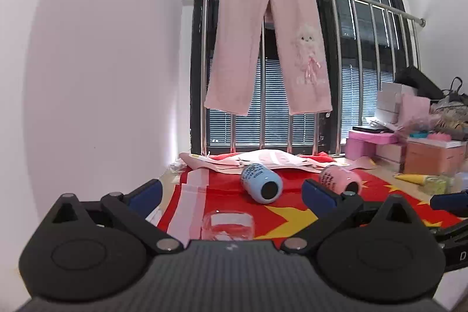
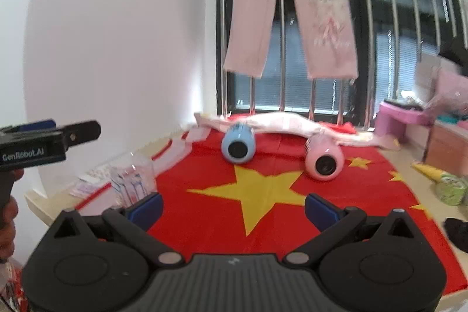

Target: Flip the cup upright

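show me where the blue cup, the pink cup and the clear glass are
blue cup [image 2: 238, 146]: right wrist view, on its round end facing the camera.
pink cup [image 2: 324, 163]: right wrist view, on its round end.
clear glass [image 1: 228, 225]: left wrist view, on its side wall.

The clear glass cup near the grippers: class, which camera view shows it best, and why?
The right wrist view. There the clear glass cup shows nearly whole, standing at the edge of the red flag cloth, though slightly blurred. In the left wrist view the left gripper body hides its lower part, leaving only the top.
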`<state>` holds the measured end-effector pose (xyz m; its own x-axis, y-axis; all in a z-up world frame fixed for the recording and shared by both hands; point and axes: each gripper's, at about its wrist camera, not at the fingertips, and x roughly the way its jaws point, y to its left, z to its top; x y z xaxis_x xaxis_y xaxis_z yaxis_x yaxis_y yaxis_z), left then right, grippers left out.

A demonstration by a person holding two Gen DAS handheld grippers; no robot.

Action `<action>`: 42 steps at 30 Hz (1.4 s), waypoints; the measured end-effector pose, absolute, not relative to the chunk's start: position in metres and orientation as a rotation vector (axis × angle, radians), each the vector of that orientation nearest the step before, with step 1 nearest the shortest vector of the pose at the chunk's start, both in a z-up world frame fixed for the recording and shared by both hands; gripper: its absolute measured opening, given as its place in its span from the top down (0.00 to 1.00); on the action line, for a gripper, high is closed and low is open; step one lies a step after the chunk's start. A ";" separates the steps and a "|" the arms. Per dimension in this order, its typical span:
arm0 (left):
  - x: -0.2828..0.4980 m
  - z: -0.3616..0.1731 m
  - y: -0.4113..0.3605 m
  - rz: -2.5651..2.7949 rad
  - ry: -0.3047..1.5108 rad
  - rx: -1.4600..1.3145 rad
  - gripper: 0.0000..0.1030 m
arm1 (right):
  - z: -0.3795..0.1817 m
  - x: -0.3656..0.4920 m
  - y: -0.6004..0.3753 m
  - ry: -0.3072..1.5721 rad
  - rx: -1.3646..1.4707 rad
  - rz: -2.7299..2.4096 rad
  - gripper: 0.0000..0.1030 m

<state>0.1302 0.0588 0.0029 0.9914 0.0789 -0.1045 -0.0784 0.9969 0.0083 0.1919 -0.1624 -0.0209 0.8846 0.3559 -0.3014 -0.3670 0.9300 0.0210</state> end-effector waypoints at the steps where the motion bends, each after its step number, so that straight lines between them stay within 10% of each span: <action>1: 0.123 0.006 0.056 0.076 0.101 0.004 0.00 | -0.016 0.181 -0.165 0.290 -0.036 0.371 0.00; 42: -0.011 0.026 0.023 0.059 0.095 -0.017 0.00 | 0.025 0.035 -0.208 0.167 0.042 0.241 0.00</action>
<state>-0.0111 0.0228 0.0264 0.9937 0.0584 -0.0954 -0.0601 0.9981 -0.0145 0.0347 -0.2081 0.0253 0.9572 0.2414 -0.1598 -0.2344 0.9702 0.0617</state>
